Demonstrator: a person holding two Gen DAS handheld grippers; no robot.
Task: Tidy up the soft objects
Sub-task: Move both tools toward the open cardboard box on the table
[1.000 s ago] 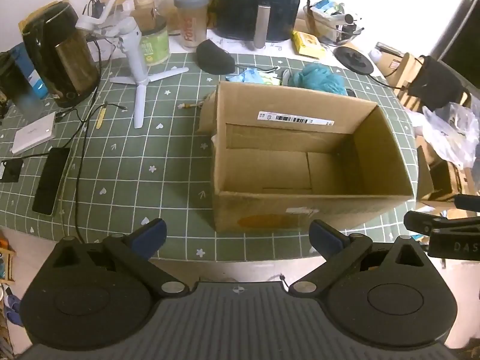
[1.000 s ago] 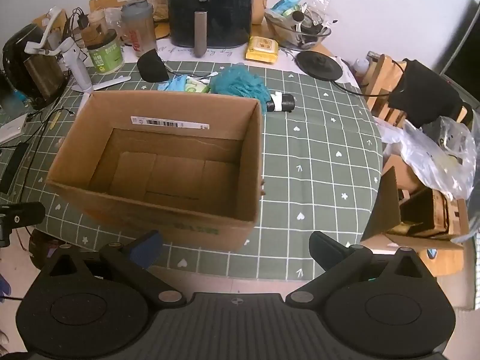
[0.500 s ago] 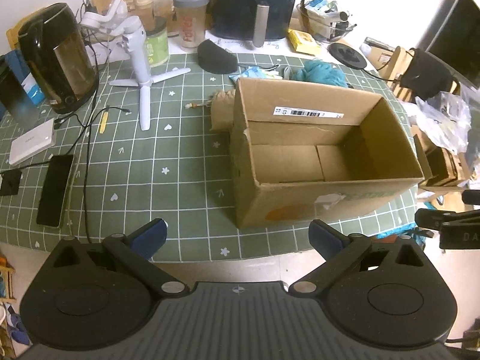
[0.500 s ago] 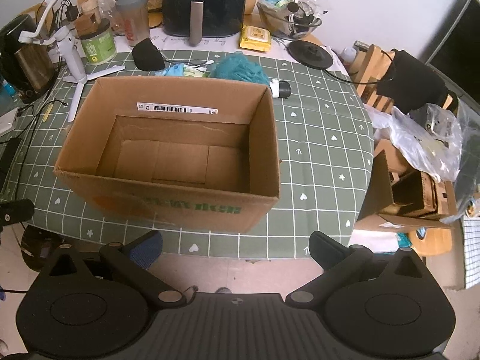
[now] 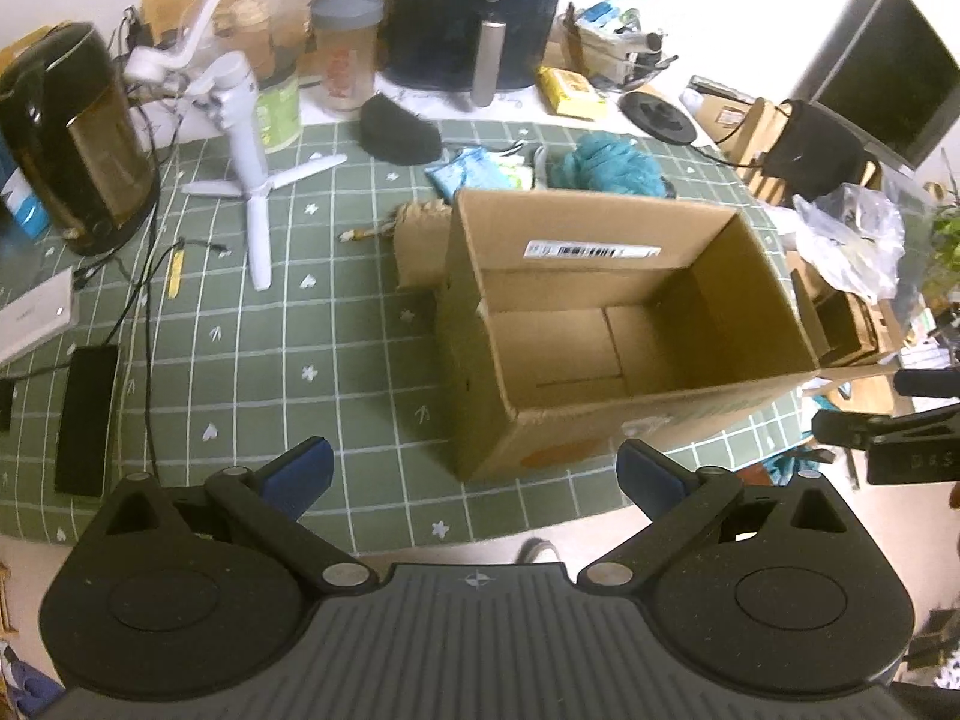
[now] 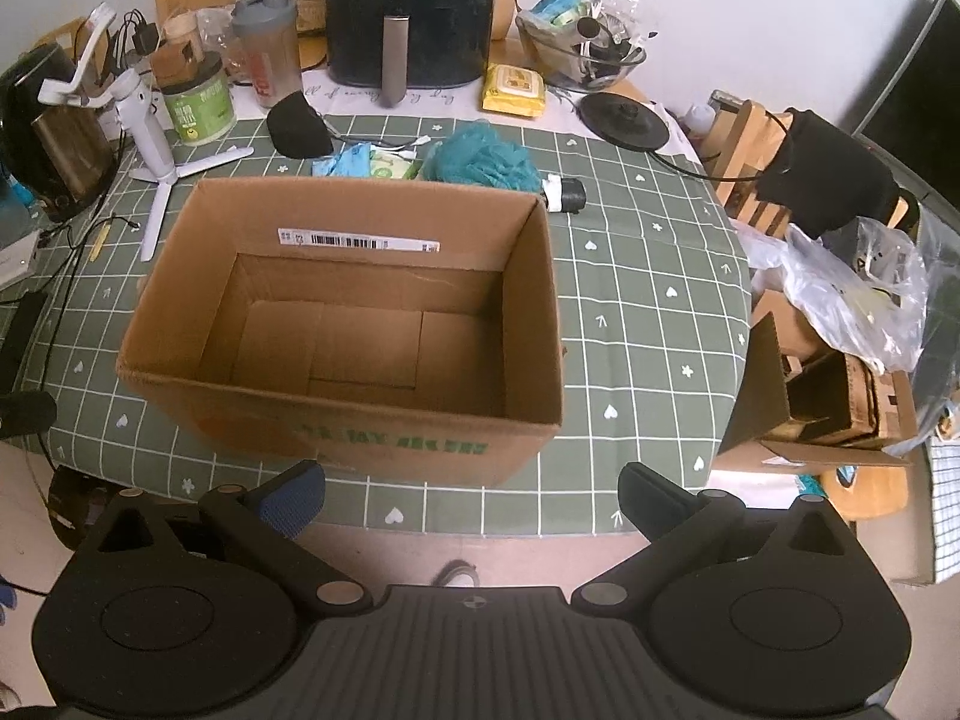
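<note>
An open, empty cardboard box [image 5: 606, 324] [image 6: 354, 324] stands on the green checked tablecloth. Behind it lie the soft things: a teal bath pouf [image 5: 609, 165] [image 6: 486, 156], a blue cloth packet [image 5: 474, 171] [image 6: 348, 159] and a black rounded pouch [image 5: 399, 132] [image 6: 297, 126]. My left gripper [image 5: 474, 471] hovers open at the table's near edge, left of the box front. My right gripper [image 6: 471, 492] is open too, just short of the box's near wall. Neither holds anything.
A white tripod stand [image 5: 252, 180], a dark kettle [image 5: 84, 138], a shaker bottle [image 6: 267, 54], a green tub [image 6: 198, 99] and a black air fryer [image 6: 414, 6] crowd the back. A phone [image 5: 87, 408] and cables lie left. Boxes and a plastic bag [image 6: 852, 288] sit off the right edge.
Both grippers have pulled back and risen, so the box looks smaller and farther. In the left view the box has slid rightward. Both stayed open.
</note>
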